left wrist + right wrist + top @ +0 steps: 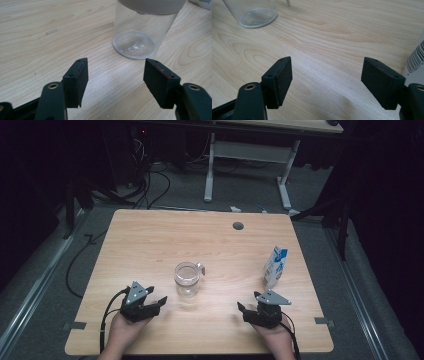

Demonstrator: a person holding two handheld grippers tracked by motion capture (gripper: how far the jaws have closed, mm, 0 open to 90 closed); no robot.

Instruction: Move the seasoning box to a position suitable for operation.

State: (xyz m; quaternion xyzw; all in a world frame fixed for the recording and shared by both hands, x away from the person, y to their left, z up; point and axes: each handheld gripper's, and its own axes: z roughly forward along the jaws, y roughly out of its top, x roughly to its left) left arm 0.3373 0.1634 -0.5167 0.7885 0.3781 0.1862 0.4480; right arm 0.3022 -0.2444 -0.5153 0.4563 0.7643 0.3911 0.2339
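A clear glass mug (pixel 188 279) with a small handle stands near the middle of the wooden table (pixel 150 240). A small blue and white carton (pixel 275 266) stands upright toward the right edge. My left gripper (pixel 156 301) rests low at the front left, open, with nothing between its jaws. The left gripper view has the mug (pixel 140 30) just ahead of the open left gripper (pixel 116 75). My right gripper (pixel 249 304) sits at the front right, open and holding nothing. In the right gripper view the right gripper (pixel 327 75) has bare table between its jaws, the mug (pixel 254 12) at far left and the carton (pixel 415 60) at the right edge.
A round cable hole (pixel 238 226) lies near the table's far edge. Beyond the table stand a white desk frame (pixel 210 165) and loose cables (pixel 145 180) on the grey floor. Bare wood lies between the two grippers.
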